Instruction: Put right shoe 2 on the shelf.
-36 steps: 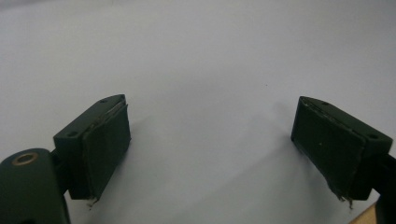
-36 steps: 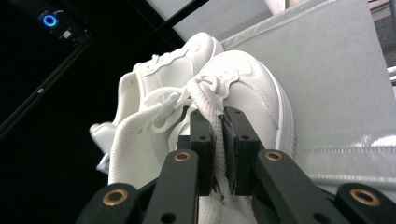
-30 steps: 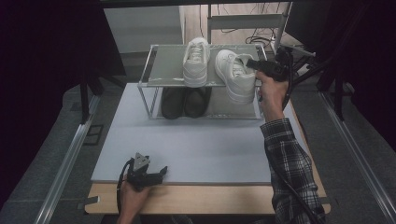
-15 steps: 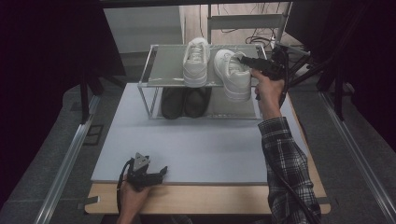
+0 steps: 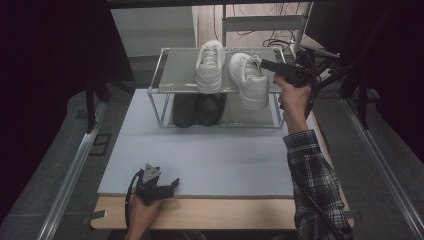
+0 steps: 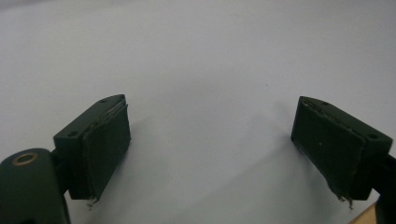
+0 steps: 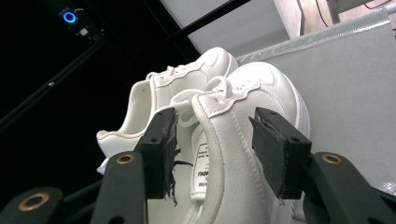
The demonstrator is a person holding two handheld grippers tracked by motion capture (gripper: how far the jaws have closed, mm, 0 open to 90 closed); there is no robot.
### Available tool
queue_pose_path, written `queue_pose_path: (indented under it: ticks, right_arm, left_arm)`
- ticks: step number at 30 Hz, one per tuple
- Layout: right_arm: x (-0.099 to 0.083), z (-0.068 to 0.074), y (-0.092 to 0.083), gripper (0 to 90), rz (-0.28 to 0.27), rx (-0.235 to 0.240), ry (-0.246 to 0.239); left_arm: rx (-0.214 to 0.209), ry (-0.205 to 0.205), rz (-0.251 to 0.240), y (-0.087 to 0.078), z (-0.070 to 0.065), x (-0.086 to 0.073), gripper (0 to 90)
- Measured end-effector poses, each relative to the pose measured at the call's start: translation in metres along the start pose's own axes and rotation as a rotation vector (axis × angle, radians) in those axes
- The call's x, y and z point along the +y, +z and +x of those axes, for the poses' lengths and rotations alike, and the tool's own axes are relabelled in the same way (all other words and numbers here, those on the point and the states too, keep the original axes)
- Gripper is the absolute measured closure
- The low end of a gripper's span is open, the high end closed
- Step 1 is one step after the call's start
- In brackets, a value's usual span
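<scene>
Desk [image 5: 210, 160]: pale grey top over a wooden base, its front edge showing bare wood; dark surroundings on both sides, metal rails along the floor.

Shoe rack [image 5: 170, 70]: two-tier metal frame at the desk's far edge. Upper shelf carries two white sneakers; the left sneaker [image 5: 210, 65] sits mid-shelf, the right sneaker [image 5: 248, 80] near the shelf's right end, its heel overhanging the front edge. Lower shelf holds a pair of dark shoes [image 5: 197, 109].

Right gripper [image 5: 265, 64]: held at the shelf's right end; jaws have just been opening, now parted loosely on either side of the right sneaker's [image 7: 233, 154] tongue and collar.

Left gripper [image 5: 170, 184]: rests at the desk's front-left edge, jaws spread wide over bare surface.
</scene>
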State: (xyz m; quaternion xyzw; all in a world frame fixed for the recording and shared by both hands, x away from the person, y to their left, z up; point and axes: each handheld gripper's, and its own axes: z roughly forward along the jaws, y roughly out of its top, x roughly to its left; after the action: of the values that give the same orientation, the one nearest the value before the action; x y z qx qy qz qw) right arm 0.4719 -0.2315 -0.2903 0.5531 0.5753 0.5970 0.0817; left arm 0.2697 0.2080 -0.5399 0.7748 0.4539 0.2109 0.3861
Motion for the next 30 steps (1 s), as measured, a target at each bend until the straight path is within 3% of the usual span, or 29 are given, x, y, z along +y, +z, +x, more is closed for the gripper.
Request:
queue_pose_path:
  ticks: [5, 11, 14, 22, 30]
  right_arm:
    - [0.000, -0.005, -0.009, 56.3, -0.003, 0.018, 0.001]
    - [-0.008, -0.017, -0.012, 82.7, 0.019, -0.018, 0.016]
    - [-0.013, -0.025, -0.008, 89.7, 0.025, -0.026, 0.045]
    - [-0.025, -0.042, 0.011, 90.0, 0.064, -0.075, 0.063]
    - [-0.031, -0.050, 0.023, 90.0, 0.080, -0.057, 0.110]
  left_arm:
    - [0.001, 0.001, -0.001, 0.000, 0.000, 0.000, 11.6]
    - [0.000, -0.002, -0.003, 0.000, 0.000, 0.000, 11.6]
    - [0.001, -0.001, -0.003, 0.000, 0.000, 0.000, 11.6]
    - [0.000, -0.004, -0.003, 0.000, 0.000, 0.000, 11.6]
    - [0.000, -0.003, -0.002, 0.000, 0.000, 0.000, 11.6]
